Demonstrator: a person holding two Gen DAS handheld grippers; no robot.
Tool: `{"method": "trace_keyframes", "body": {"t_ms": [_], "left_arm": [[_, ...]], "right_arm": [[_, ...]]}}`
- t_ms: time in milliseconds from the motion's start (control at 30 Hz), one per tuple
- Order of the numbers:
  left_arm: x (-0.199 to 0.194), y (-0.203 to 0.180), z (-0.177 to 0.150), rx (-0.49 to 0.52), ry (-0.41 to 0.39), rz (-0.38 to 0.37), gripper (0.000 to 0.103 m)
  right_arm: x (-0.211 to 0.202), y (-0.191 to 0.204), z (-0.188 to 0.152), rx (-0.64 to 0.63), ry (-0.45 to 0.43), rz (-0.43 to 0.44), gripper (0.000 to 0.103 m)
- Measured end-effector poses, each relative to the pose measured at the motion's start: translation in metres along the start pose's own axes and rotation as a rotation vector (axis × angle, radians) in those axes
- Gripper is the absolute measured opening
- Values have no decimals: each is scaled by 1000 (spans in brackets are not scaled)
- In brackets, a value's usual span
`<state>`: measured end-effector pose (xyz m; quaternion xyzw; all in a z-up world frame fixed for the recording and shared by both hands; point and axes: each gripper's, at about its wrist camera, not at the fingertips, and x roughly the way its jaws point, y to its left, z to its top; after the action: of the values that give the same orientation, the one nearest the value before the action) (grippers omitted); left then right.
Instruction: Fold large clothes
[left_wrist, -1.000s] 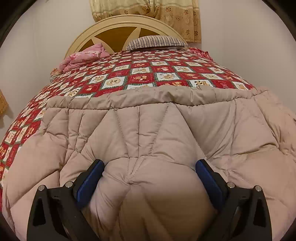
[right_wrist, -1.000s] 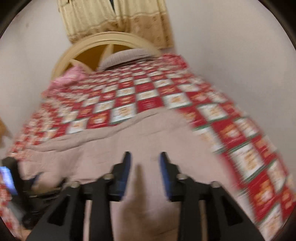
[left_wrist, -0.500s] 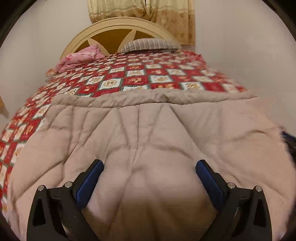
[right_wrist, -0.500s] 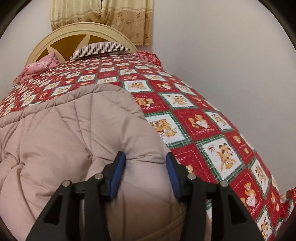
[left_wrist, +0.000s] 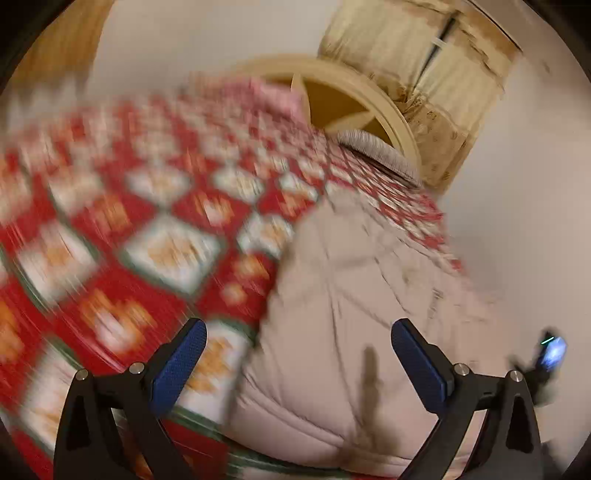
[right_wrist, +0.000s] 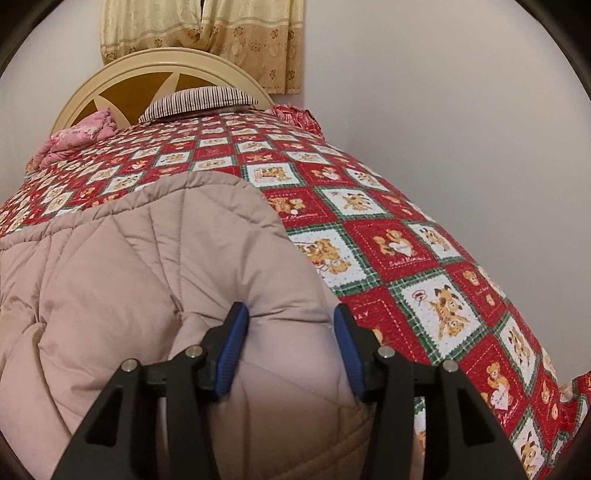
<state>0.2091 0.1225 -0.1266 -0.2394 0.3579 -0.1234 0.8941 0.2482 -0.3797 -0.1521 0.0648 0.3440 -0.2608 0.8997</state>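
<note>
On the bed's (right_wrist: 424, 236) near right corner, the right gripper (right_wrist: 290, 345), jaws just widened, straddles a fold of the beige padded coat (right_wrist: 147, 266) without clamping, while the left gripper (left_wrist: 297, 369) swings wide open; re-gripping the hem squarely should keep the fold even.

One beige quilted coat (right_wrist: 122, 280) lies on one red patchwork bedspread (right_wrist: 406, 236), with one striped pillow (right_wrist: 199, 99), one pink bundle (right_wrist: 81, 136), one headboard (right_wrist: 147, 70) and one curtain (right_wrist: 221, 33).

A striped pillow (right_wrist: 197, 99) and pink bundle (right_wrist: 79, 137) lie against the headboard (right_wrist: 147, 72).
</note>
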Motion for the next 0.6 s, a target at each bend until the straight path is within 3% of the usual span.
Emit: {"method": "trace_keyframes", "body": {"t_ms": [100,200,267,333,400,500,600], "left_arm": [[33,7,-16,-124,115,-78,100],[36,-12,-19,-19,76,-51,101],[43,-18,-18,-6,92,-36,101],[44,-17,-17,-46,75,-48,101],[46,-13,-14,-113,58,-77,101],[45,-5,-11,-153,31,-118,101],[41,-2,-15,-169,-3,-142,101]], "right_arm": [[1,1,2,-9,18,-9,53],[-11,8,12,-50,38,-71,54],[-40,13,14,-19,-56,-71,54],[-71,28,15,6,-127,29,50],[-94,60,18,-36,-150,170,31],[-104,117,22,-124,-120,337,22],[-93,157,18,-142,-75,398,19]]}}
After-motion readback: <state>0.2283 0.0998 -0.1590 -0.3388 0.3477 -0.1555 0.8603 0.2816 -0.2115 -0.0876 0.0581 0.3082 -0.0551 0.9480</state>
